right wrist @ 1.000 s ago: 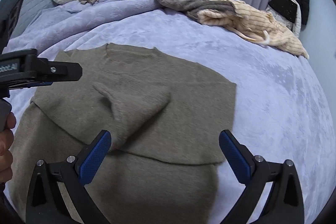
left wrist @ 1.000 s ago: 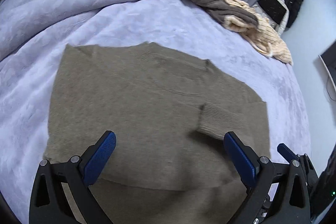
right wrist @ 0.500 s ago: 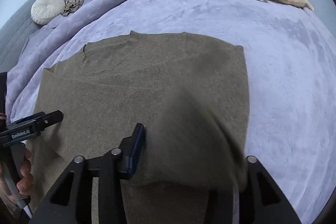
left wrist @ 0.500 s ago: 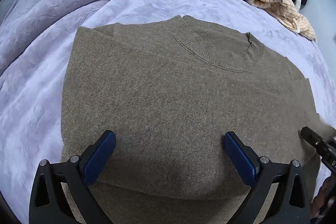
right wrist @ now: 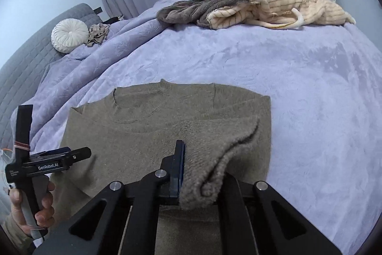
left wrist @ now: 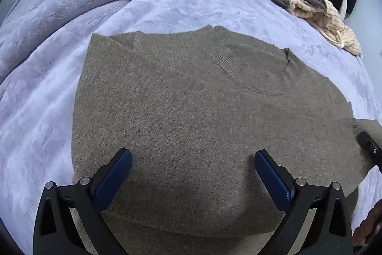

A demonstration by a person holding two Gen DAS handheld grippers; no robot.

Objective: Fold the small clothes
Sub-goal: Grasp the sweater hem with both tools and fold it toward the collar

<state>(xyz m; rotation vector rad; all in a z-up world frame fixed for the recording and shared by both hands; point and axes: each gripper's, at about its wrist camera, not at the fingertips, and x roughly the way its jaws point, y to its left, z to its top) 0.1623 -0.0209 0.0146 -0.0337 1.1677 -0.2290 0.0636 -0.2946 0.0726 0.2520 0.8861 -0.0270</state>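
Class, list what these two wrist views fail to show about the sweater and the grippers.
- Sweater hem: left wrist view, cut off by the bottom edge and the left gripper.
- Right gripper far pad: right wrist view, covered by the pinched sleeve.
- Left gripper's jaws: right wrist view, seen side-on, gap unreadable.

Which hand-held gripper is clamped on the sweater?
The right hand-held gripper: its jaws are shut on a bunched fold of the olive sweater. The left hand-held gripper is open above it.
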